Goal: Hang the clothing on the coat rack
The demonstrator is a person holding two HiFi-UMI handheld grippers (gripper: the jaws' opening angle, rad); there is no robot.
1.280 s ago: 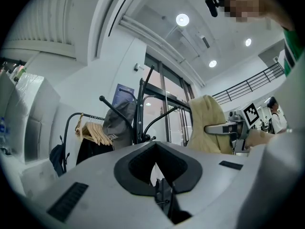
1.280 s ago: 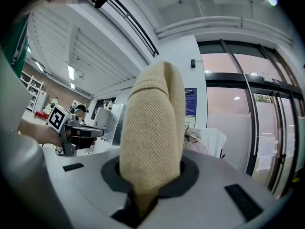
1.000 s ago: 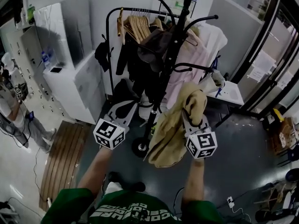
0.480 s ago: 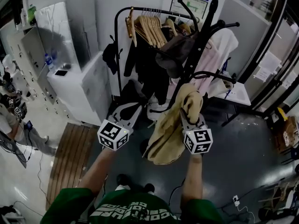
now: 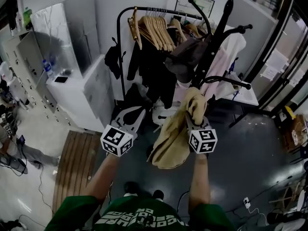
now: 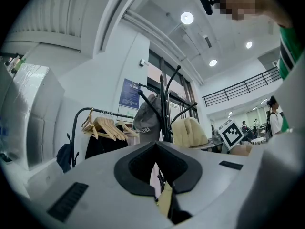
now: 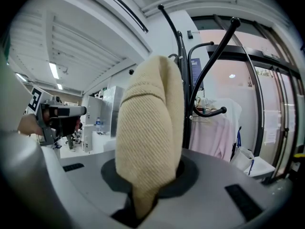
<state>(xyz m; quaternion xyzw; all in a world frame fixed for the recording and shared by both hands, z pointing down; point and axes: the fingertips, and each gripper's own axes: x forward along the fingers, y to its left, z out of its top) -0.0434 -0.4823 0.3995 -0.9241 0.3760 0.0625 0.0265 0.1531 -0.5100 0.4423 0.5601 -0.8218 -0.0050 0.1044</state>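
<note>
Task looks about mid-way: the beige knit garment (image 7: pixel 150 128) is picked up and carried, but not yet on the coat rack (image 5: pixel 213 44); no part of it touches a hook in any view. Left to do, as I judge it: close the last gap, lift a fold over a free arm, let go, check it stays put.

Right gripper (image 5: pixel 191 118): jaws clamped on the garment; in the right gripper view the cloth fills the gap btwn the pads; a thick rounded fold stands up above and ahead of the jaw tips; per head view the rest hangs below the jaws, towards the left-gripper side; so the grip is on a bunched part, not an edge.

Left gripper (image 6: pixel 155 173): jaws together, nothing btwn them; the garment lies off to its right, apart from its tips; a sliver of beige shows through the slit, beyond the jaws, not held.

Rack rel. to the right jaws: black pole (image 7: pixel 190 87) straight ahead, just behind the fold; a free curved hook (image 7: pixel 213 112) ahead and to the right of the tips, a bit above them; near, but apart. Grey cap (image 5: pixel 185 57) sits on the rack ahead of both grippers; it could get knocked on the way in.
</note>
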